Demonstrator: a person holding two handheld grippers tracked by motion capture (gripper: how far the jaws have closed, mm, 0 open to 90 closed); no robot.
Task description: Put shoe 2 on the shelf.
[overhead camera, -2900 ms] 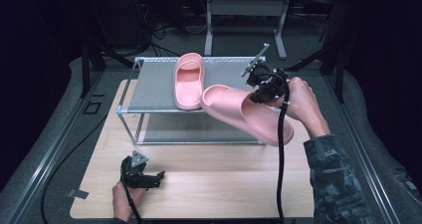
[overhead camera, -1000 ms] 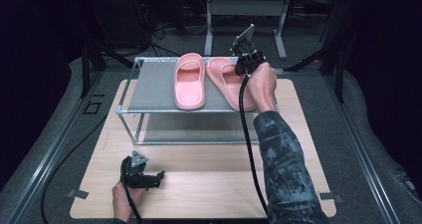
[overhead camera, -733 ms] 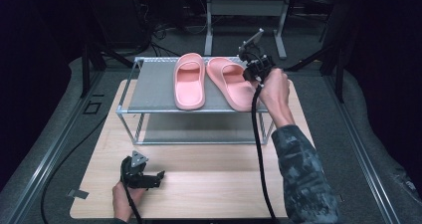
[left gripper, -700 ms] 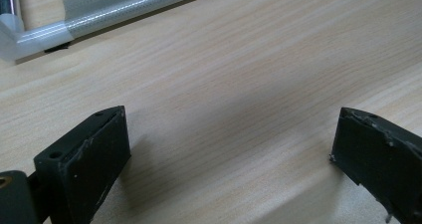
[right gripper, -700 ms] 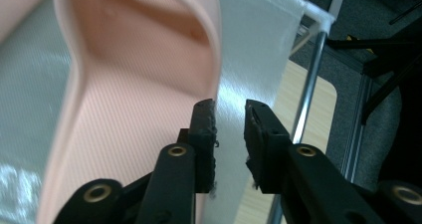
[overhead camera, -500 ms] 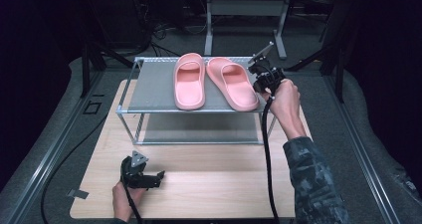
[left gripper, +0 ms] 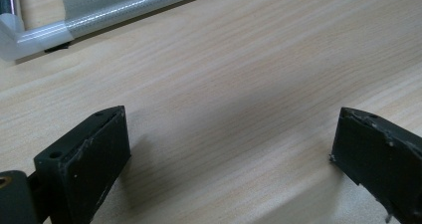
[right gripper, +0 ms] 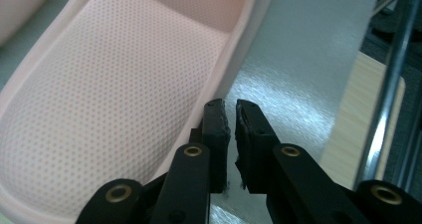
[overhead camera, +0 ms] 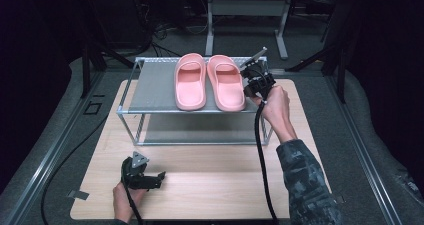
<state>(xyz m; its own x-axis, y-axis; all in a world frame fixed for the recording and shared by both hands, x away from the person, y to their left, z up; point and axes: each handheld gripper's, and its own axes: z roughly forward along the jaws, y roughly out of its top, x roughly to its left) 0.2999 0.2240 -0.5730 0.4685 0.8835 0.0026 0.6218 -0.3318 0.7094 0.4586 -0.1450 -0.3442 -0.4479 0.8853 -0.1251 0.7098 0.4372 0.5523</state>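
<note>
Two pink slippers lie side by side on the top shelf of a metal rack (overhead camera: pixel 150 85): the left slipper (overhead camera: pixel 190 80) and the right slipper (overhead camera: pixel 226 82). My right gripper (overhead camera: pixel 248 87) sits just right of the right slipper's heel, over the shelf. In the right gripper view its jaws (right gripper: pixel 230 107) have just been closing and now stand shut with nothing between them, beside the slipper's rim (right gripper: pixel 114 84). My left gripper (overhead camera: pixel 159 177) rests on the wooden table at the front left, open and empty (left gripper: pixel 229 144).
The rack has a lower shelf (overhead camera: pixel 200 130) and thin metal posts; its corner (left gripper: pixel 30 30) lies ahead of the left gripper. The shelf's right rail (right gripper: pixel 393 84) runs close to the right gripper. Bare wooden table (overhead camera: pixel 215 185) spreads in front of the rack.
The right gripper carried the second slipper onto the shelf beside the first, let it go and drew back to the right. Its jaws closed. The left gripper stayed still.
</note>
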